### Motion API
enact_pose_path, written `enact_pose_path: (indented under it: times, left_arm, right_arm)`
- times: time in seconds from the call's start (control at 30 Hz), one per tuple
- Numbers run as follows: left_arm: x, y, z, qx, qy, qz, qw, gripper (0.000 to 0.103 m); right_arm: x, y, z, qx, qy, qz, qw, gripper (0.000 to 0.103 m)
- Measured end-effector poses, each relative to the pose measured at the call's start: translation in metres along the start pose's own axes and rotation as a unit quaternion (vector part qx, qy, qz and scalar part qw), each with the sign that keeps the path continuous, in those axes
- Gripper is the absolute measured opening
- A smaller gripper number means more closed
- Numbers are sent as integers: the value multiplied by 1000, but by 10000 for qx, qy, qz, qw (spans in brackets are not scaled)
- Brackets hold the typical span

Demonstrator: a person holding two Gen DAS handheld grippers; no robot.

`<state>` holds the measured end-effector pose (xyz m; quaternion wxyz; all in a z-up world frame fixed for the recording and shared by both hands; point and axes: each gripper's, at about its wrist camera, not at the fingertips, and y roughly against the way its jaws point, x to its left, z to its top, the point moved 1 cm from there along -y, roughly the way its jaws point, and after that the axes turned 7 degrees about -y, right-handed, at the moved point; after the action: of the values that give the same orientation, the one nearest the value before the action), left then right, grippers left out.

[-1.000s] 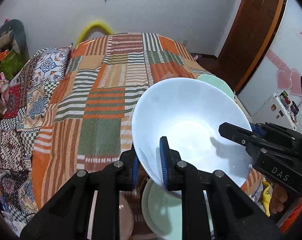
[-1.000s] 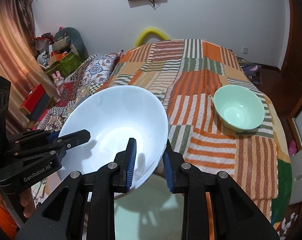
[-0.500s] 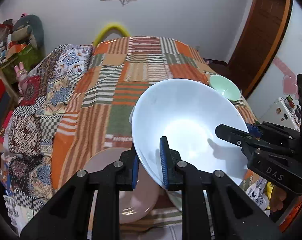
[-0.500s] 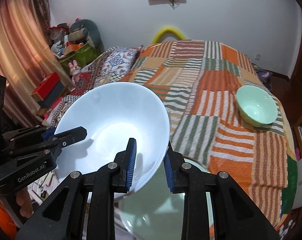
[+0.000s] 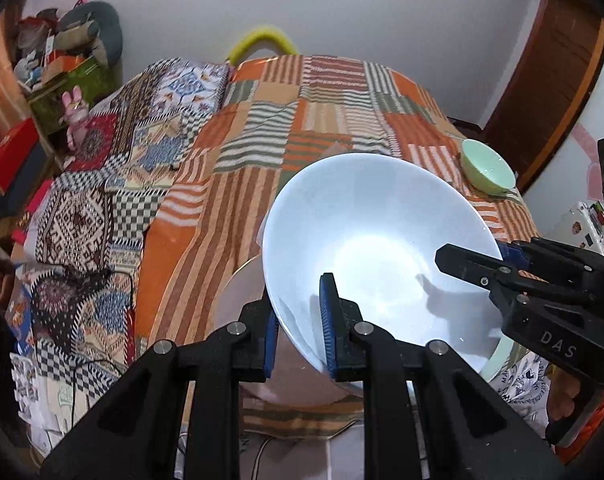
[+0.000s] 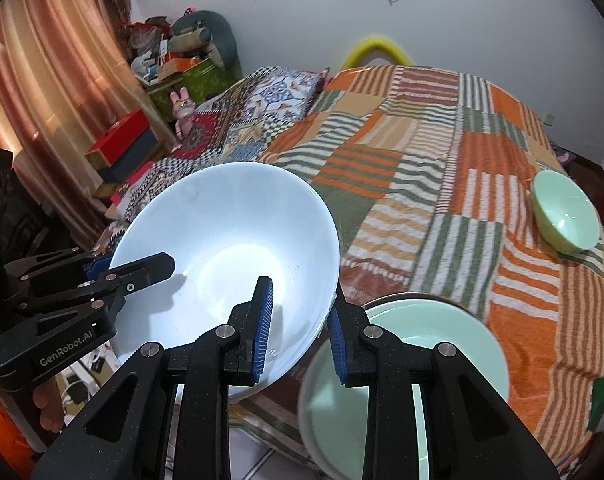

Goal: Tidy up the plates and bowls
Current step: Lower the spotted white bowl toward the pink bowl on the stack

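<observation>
Holding the white bowl [image 5: 382, 240] above the near edge of the bed [image 6: 442, 160], both the left gripper [image 5: 299, 332] and the right gripper [image 6: 297, 328] have fingers clenched on its rim, on opposite sides. I think both must lower it level. I count two bowls, the second a green bowl [image 6: 566, 216], and two plates: a pink plate [image 5: 241, 312] and a green plate [image 6: 402, 352].

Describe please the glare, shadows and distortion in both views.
Left wrist view: bright glare in the white bowl, right gripper casts a shadow inside it, dark fisheye corners. Right wrist view: similar glare, left gripper shadow, bed edges curve.
</observation>
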<state>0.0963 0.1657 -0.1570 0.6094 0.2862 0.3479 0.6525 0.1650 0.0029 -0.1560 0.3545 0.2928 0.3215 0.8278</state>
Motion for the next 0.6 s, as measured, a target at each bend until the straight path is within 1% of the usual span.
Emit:
enact_pose_path:
  times: [0.3,0.6]
  left_arm:
    - [19,-23,-22,267,276,-69,9992,18]
    - [32,-44,-41,507,430,7,9978,18]
  right_arm:
    - [13,-23,-9,270,136,-66,9995,24]
    - [21,-46,-19,568,185,-54,9982,24]
